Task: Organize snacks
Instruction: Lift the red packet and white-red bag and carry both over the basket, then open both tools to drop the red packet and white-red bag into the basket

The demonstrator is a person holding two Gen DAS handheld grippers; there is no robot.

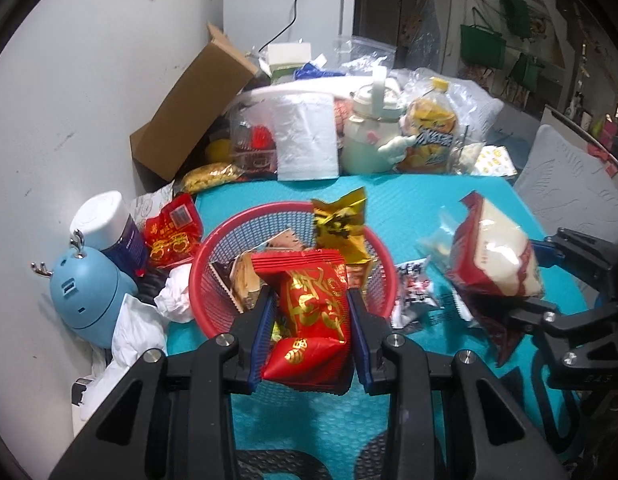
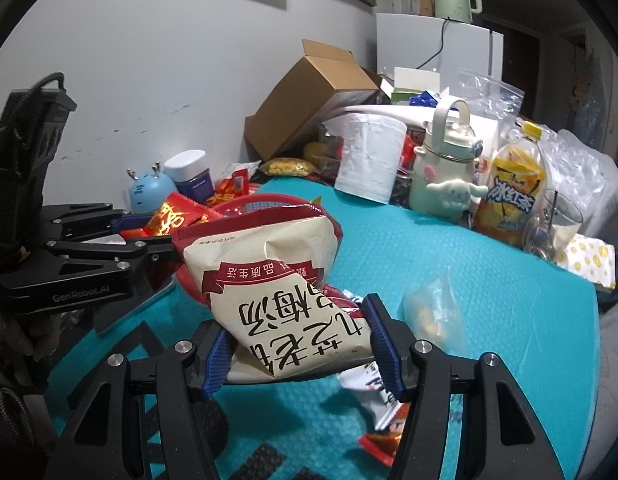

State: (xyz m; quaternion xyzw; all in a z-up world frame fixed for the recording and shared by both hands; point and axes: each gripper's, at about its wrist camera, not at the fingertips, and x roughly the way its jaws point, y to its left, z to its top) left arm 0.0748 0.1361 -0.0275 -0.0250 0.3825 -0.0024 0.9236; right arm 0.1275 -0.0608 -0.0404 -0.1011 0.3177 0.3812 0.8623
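My left gripper [image 1: 311,302] is shut on a red snack packet with gold print [image 1: 313,320], held just above the near rim of a red mesh basket [image 1: 215,248] that holds several snacks, among them a gold packet [image 1: 341,224]. My right gripper [image 2: 297,320] is shut on a large cream and dark red bag [image 2: 277,280], lifted above the teal mat [image 2: 509,300]. The same bag [image 1: 493,252] shows at the right of the left wrist view, with the right gripper [image 1: 521,280] behind it. The left gripper [image 2: 157,236] with its red packet [image 2: 173,216] appears at the left.
On the mat lie a white and black packet [image 1: 415,292], a clear small bag [image 2: 433,312] and a red-white packet [image 2: 385,428]. At the back stand a paper roll [image 1: 305,136], a pale bottle [image 1: 369,128], an iced tea bottle [image 2: 513,192], a glass [image 2: 557,224] and a cardboard box [image 1: 193,108]. A blue gadget [image 1: 89,292] sits left.
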